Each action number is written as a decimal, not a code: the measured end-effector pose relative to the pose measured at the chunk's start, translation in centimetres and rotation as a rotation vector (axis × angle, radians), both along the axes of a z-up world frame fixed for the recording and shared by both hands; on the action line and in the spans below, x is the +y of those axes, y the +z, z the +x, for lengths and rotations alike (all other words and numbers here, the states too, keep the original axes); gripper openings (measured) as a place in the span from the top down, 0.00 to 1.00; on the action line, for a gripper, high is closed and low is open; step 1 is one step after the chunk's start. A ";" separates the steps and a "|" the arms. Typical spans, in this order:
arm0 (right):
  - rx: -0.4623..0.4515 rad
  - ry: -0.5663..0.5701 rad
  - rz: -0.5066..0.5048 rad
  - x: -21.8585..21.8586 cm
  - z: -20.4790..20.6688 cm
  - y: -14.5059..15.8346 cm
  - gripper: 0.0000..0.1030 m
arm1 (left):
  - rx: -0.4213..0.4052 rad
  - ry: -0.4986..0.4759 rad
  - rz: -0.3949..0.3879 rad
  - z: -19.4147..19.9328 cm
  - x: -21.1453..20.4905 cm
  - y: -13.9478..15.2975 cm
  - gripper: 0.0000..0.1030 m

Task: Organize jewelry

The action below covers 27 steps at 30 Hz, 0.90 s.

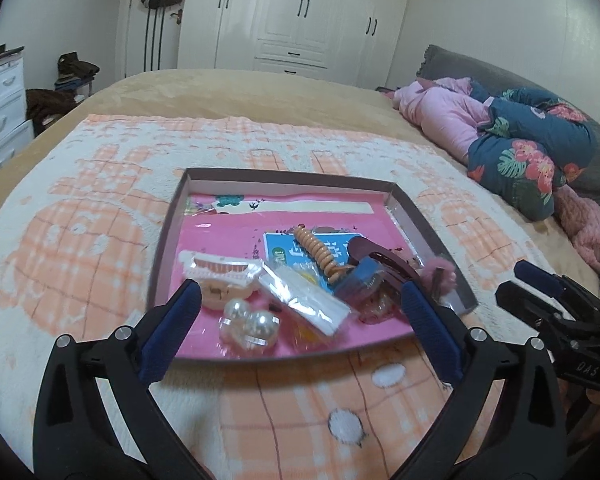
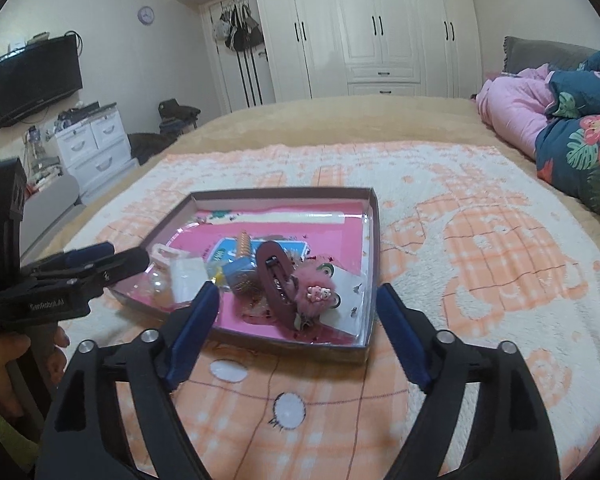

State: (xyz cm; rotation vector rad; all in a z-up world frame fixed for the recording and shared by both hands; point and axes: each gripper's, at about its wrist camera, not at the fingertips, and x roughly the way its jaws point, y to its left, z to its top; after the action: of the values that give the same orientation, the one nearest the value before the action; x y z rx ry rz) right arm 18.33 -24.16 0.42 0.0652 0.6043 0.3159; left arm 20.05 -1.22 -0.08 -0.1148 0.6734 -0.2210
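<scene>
**Both grippers spread wide over the jewelry tray**

The left gripper holds nothing, its fingers wide apart. Between its tips lie two pearl ornaments and a clear packet in the tray. The right gripper, equally wide and empty, frames a maroon hair clip and a pink fluffy clip just ahead.

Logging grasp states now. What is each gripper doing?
Left gripper: open, empty, over the tray.
Right gripper: open, empty.
</scene>
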 end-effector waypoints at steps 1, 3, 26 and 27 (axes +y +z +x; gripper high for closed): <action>-0.009 0.000 0.003 -0.1 -0.5 0.3 0.19 | -0.004 0.006 -0.005 -0.7 0.2 0.2 0.11; -0.024 0.000 0.006 -0.2 -1.4 0.9 0.17 | -0.005 0.015 -0.011 -1.7 0.4 0.4 0.11; -0.132 0.008 -0.050 0.6 -10.3 0.7 0.06 | -0.109 0.047 0.031 -11.0 0.8 1.0 0.11; -0.137 0.008 -0.046 0.8 -10.6 0.6 0.06 | -0.113 0.047 0.030 -11.3 0.8 1.0 0.11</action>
State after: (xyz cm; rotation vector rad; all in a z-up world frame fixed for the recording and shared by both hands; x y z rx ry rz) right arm 7.74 -23.38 1.00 -0.0032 0.4760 0.3110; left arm 8.73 -0.46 0.92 -0.0883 0.5613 -0.1710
